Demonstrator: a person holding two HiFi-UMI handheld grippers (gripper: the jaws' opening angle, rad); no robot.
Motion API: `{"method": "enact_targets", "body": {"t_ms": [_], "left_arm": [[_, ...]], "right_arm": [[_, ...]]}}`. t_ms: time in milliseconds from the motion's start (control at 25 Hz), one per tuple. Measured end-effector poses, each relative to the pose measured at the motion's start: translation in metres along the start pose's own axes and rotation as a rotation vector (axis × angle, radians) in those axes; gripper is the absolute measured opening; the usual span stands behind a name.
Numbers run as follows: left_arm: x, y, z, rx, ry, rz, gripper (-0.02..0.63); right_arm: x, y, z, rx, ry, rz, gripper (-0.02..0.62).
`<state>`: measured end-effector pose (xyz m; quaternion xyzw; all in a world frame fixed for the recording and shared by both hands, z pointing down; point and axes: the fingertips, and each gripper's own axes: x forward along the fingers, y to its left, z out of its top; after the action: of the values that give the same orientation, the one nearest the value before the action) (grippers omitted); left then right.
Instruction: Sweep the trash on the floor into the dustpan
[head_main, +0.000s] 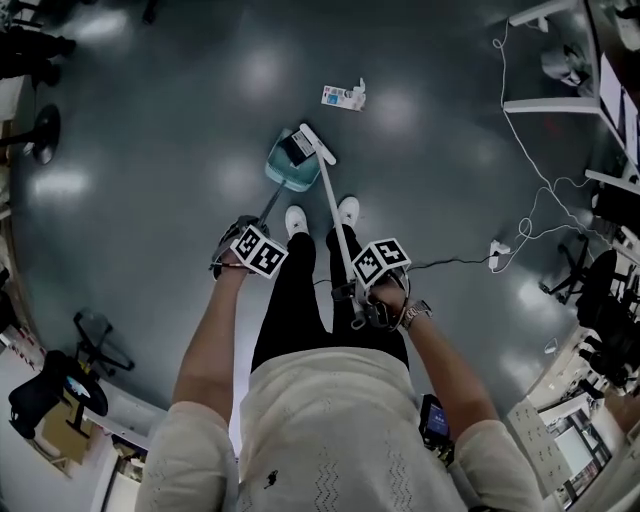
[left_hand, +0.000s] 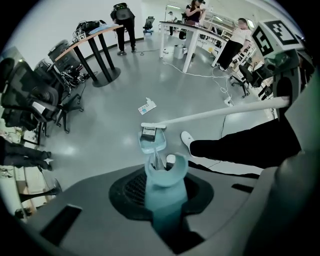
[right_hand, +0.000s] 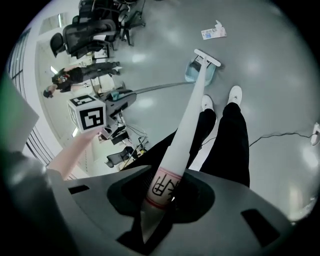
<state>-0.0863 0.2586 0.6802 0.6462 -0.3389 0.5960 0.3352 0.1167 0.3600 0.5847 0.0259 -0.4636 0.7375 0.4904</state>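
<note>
A teal dustpan (head_main: 290, 165) rests on the grey floor just ahead of the person's white shoes (head_main: 296, 220), and a dark flat piece (head_main: 296, 150) lies in it. My left gripper (head_main: 232, 258) is shut on the dustpan's long handle (left_hand: 166, 175). My right gripper (head_main: 368, 300) is shut on the white broom handle (right_hand: 187, 130). The broom head (head_main: 318, 143) sits at the dustpan's far right edge. A white and blue packet (head_main: 344, 96) lies on the floor beyond the pan, apart from the broom. The left gripper view shows the same dustpan (left_hand: 151, 140) and packet (left_hand: 147, 106).
A white cable with a power strip (head_main: 497, 255) runs over the floor to the right. Office chairs (left_hand: 35, 100) and a standing table (left_hand: 95, 45) line the left. Desks with people stand at the far end (left_hand: 200, 25). A chair base (head_main: 95, 340) is behind left.
</note>
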Motion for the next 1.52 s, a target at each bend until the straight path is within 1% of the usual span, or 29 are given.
{"method": "enact_targets", "body": {"t_ms": [120, 200, 280, 400, 440, 480, 520, 640, 760, 880, 1000, 1120, 1280, 1400, 1520], "left_arm": [[0.002, 0.009, -0.003, 0.004, -0.007, 0.000, 0.092], [0.003, 0.015, -0.006, 0.004, -0.013, 0.005, 0.092], [0.003, 0.018, -0.007, 0.006, -0.029, 0.009, 0.092], [0.000, 0.020, -0.001, 0.005, -0.074, 0.019, 0.092], [-0.001, 0.021, 0.003, 0.008, -0.084, 0.023, 0.091], [-0.001, 0.022, 0.006, 0.014, -0.090, 0.027, 0.092], [-0.002, 0.022, 0.009, 0.023, -0.093, 0.030, 0.092], [-0.006, 0.028, 0.017, 0.049, -0.108, 0.044, 0.092], [-0.013, 0.038, 0.027, 0.038, -0.136, 0.064, 0.092], [-0.018, 0.042, 0.048, 0.039, -0.160, 0.088, 0.092], [-0.014, 0.050, 0.077, 0.063, -0.153, 0.108, 0.092], [-0.009, 0.067, 0.109, 0.103, -0.133, 0.117, 0.092], [-0.004, 0.090, 0.148, 0.141, -0.123, 0.098, 0.092], [-0.003, 0.103, 0.175, 0.194, -0.126, 0.087, 0.092], [-0.003, 0.111, 0.194, 0.246, -0.120, 0.084, 0.092]], "right_arm": [[0.011, 0.008, -0.007, -0.022, 0.013, -0.048, 0.120], [0.009, 0.014, -0.005, -0.018, -0.014, -0.047, 0.120], [-0.001, 0.024, 0.002, 0.016, -0.076, 0.020, 0.120], [-0.029, 0.045, 0.015, 0.077, -0.174, 0.169, 0.121], [-0.039, 0.051, 0.018, 0.087, -0.199, 0.203, 0.121], [-0.049, 0.055, 0.020, 0.088, -0.219, 0.220, 0.121], [-0.058, 0.057, 0.021, 0.084, -0.236, 0.221, 0.121], [-0.084, 0.060, 0.025, 0.060, -0.283, 0.188, 0.121], [-0.117, 0.058, 0.039, 0.036, -0.339, 0.164, 0.121], [-0.156, 0.048, 0.061, 0.028, -0.391, 0.150, 0.121], [-0.197, 0.031, 0.095, 0.035, -0.425, 0.144, 0.121], [-0.239, 0.013, 0.135, 0.054, -0.439, 0.141, 0.121], [-0.282, -0.020, 0.182, 0.083, -0.435, 0.121, 0.121], [-0.300, -0.044, 0.211, 0.099, -0.425, 0.096, 0.121], [-0.300, -0.053, 0.230, 0.129, -0.414, 0.092, 0.121]]}}
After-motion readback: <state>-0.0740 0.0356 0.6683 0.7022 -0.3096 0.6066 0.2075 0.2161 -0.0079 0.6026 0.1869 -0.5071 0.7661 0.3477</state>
